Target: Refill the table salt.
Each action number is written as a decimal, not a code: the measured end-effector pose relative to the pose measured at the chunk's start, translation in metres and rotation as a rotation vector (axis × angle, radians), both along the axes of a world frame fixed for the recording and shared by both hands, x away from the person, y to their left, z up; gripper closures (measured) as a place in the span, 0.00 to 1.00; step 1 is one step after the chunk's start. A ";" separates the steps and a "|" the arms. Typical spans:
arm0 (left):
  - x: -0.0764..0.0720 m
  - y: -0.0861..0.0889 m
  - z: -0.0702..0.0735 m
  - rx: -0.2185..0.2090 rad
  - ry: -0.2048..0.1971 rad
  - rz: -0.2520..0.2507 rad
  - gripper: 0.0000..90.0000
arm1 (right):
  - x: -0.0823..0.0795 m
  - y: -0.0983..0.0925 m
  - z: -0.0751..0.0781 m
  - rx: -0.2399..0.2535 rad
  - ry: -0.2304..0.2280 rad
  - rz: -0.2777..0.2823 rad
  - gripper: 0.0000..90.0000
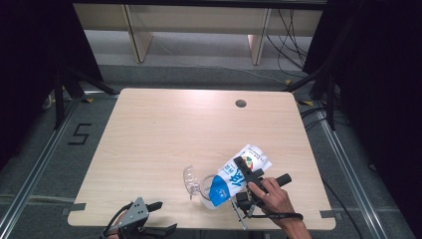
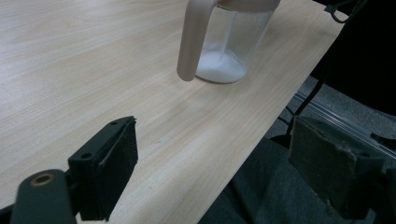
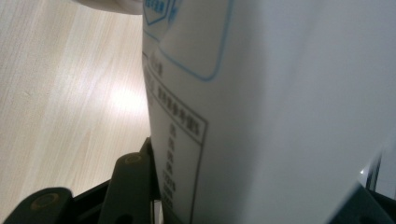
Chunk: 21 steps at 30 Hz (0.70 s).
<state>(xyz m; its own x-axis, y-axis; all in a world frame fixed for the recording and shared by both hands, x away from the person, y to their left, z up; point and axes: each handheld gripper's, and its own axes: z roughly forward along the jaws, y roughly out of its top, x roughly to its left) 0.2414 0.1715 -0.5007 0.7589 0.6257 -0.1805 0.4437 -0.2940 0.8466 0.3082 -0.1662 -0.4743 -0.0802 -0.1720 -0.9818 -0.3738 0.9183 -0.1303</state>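
At the near left corner of the bench, the left gripper rests low by the edge with its jaws released and nothing between them; in the left gripper view the two black pads stand well apart, one over the wood and the other out past the bench edge above the grey floor. Ahead of those jaws, in that same view, stands a clear jug with a beige handle hanging down its side and a layer of white at its bottom. In the high view the clear jug sits near the front middle of the bench, upright, with the lower blue end of a carton tipped down over its mouth. The carton is white and blue, tilted so that its upper end points away to the right and its lower end meets the jug's rim; whether the two touch cannot be told. The right gripper is clenched on the carton across its middle, one jaw on each flat side, and a hand grips the tool's handle from the near right. In the right gripper view the white carton with its printed panel is close up, pressed between the black jaws at the bottom, with pale bench wood to the left. Far back on the bench there is a small round hole.
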 end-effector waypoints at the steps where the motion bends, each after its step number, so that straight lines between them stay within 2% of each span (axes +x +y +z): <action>1: 0.000 0.000 0.000 0.000 -0.001 -0.001 0.17 | 0.000 0.000 0.001 0.000 -0.006 0.003 0.61; 13: 0.000 0.000 0.000 0.000 -0.001 -0.001 0.17 | 0.001 0.001 0.001 -0.020 -0.016 0.016 0.61; 15: 0.000 0.000 0.000 0.001 -0.001 0.000 0.17 | 0.001 0.001 0.002 -0.027 -0.037 0.039 0.61; 16: 0.000 0.000 0.000 0.001 -0.001 0.000 0.17 | 0.002 0.002 0.004 -0.051 -0.052 0.052 0.61; 17: 0.000 0.000 0.000 0.001 -0.001 0.000 0.17 | 0.002 0.001 0.002 -0.027 -0.034 0.037 0.61; 18: 0.000 0.000 0.000 0.000 0.000 -0.002 0.17 | 0.001 0.001 0.002 -0.029 -0.031 0.033 0.61; 19: -0.001 -0.002 0.000 -0.028 0.006 0.007 0.17 | 0.001 0.001 0.001 -0.026 -0.020 0.018 0.62; 21: -0.001 -0.001 0.000 -0.015 0.002 0.004 0.17 | 0.000 0.001 0.001 -0.020 -0.018 0.012 0.62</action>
<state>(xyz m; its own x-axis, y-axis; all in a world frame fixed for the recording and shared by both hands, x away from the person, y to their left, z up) 0.2409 0.1706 -0.5008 0.7558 0.6261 -0.1915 0.4466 -0.2791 0.8501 0.3087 -0.1657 -0.4732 -0.0607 -0.1926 -0.9794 -0.3821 0.9110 -0.1555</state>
